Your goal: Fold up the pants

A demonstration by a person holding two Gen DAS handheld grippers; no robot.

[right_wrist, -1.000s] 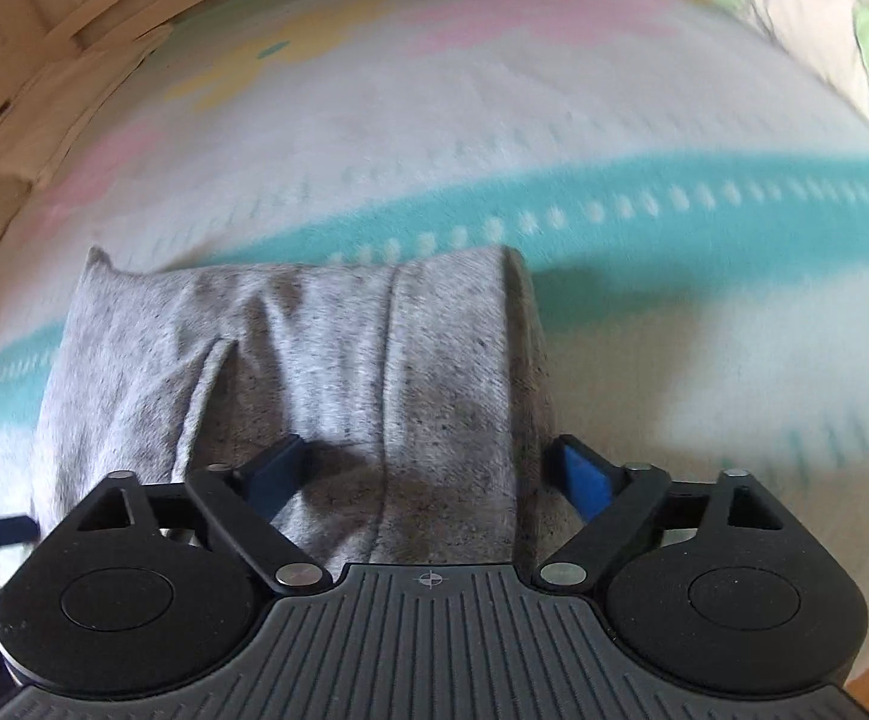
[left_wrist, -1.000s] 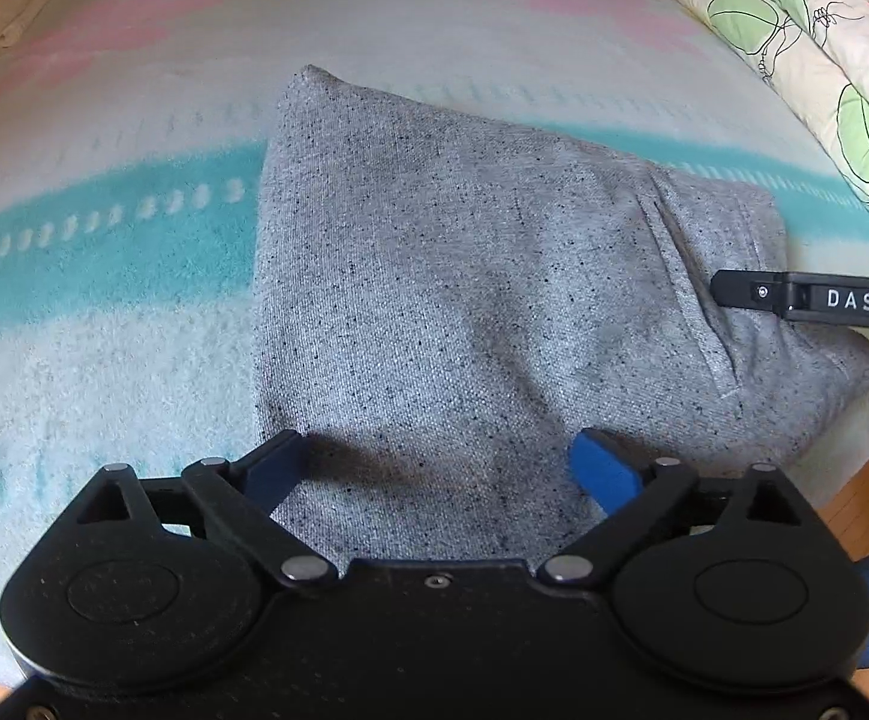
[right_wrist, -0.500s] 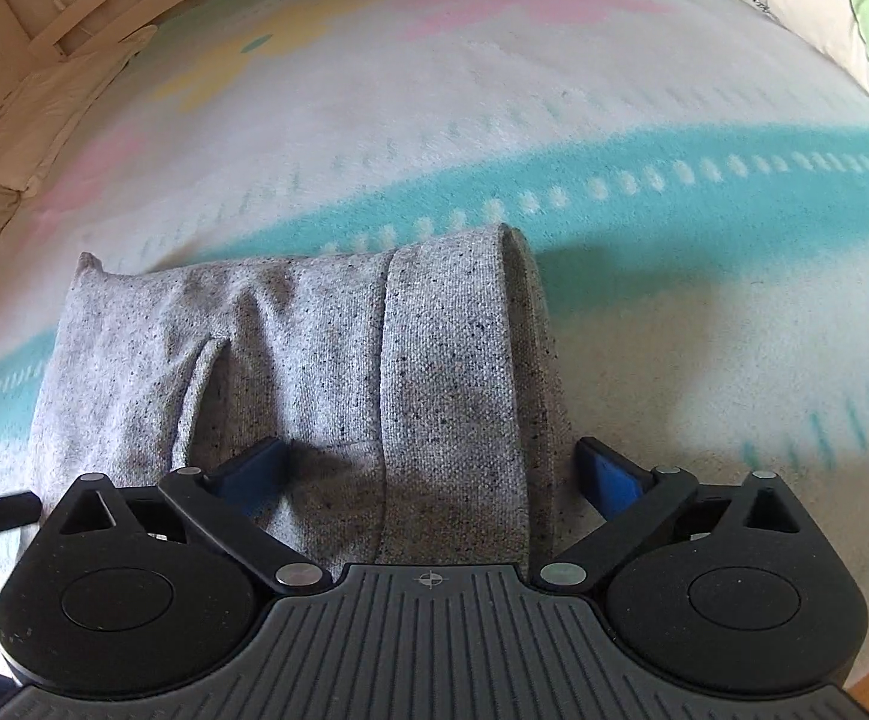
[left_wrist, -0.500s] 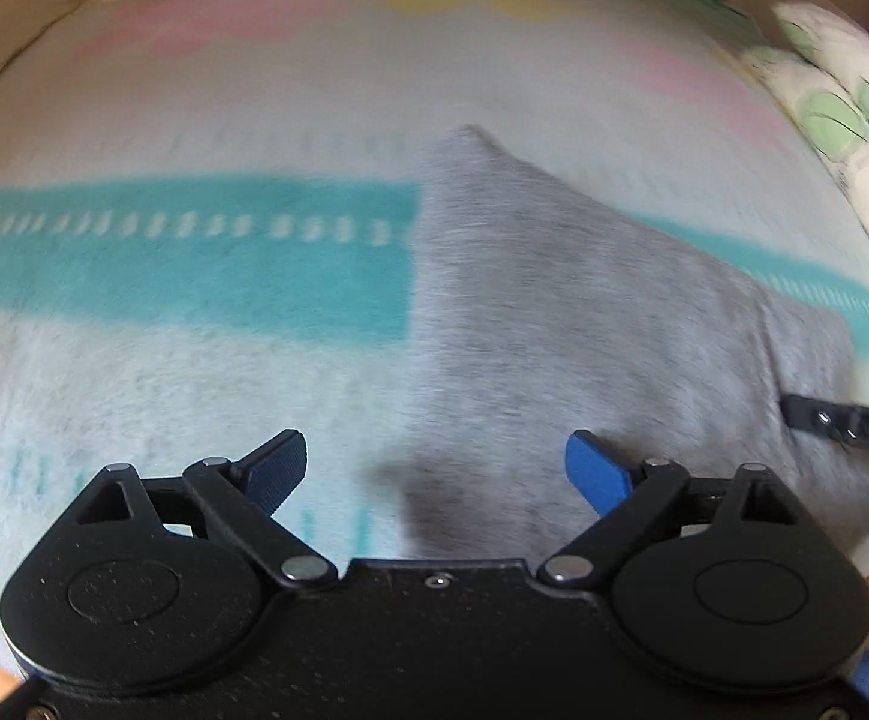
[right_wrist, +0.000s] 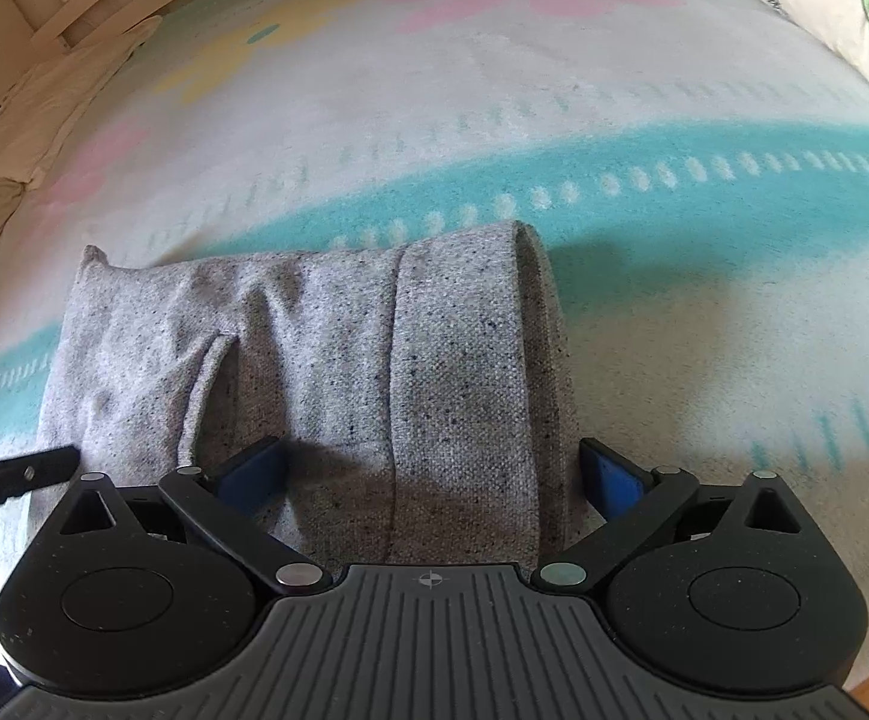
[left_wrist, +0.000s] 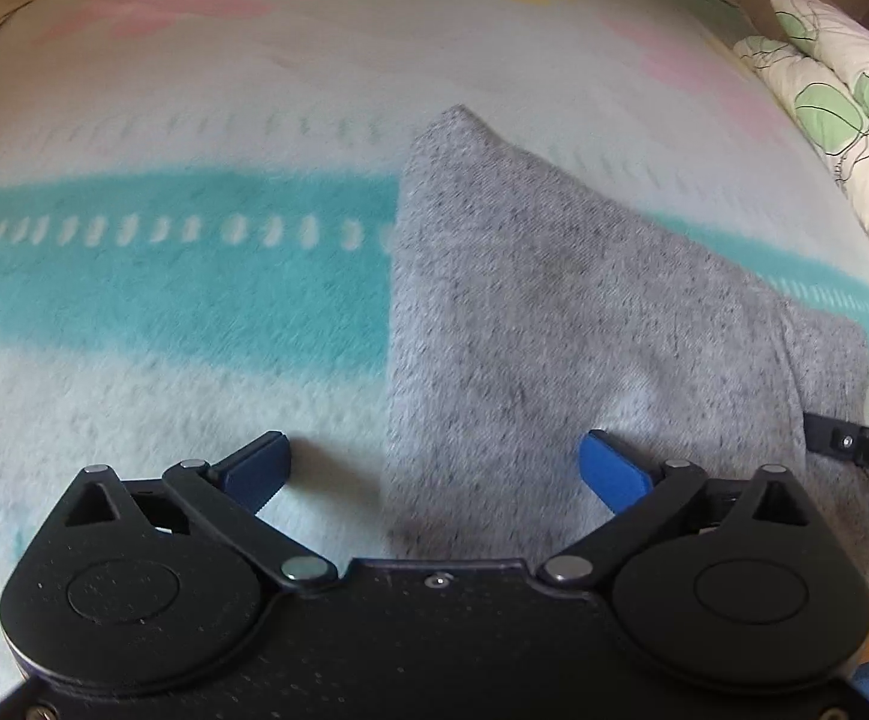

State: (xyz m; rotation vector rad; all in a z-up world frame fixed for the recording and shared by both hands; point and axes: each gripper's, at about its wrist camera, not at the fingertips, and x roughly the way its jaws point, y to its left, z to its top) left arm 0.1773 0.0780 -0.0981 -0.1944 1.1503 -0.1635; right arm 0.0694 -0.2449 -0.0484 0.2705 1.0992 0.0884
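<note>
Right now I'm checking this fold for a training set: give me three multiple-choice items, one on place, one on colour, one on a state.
1. Where does the folded speckled grey knit pants bundle lie?
A. on a wooden floor
B. on the pale fleece blanket with a turquoise stripe
C. in a basket

2. What colour are the pads on the right gripper?
A. blue
B. red
C. yellow

3. How do the left gripper jaws stand?
A. clamped on the pants
B. shut on nothing
C. spread open

Answers: 1 B, blanket shows on all sides of the pants. 2 A, both pads are blue. 3 C, the pads stand wide apart, pinching no fabric.
</note>
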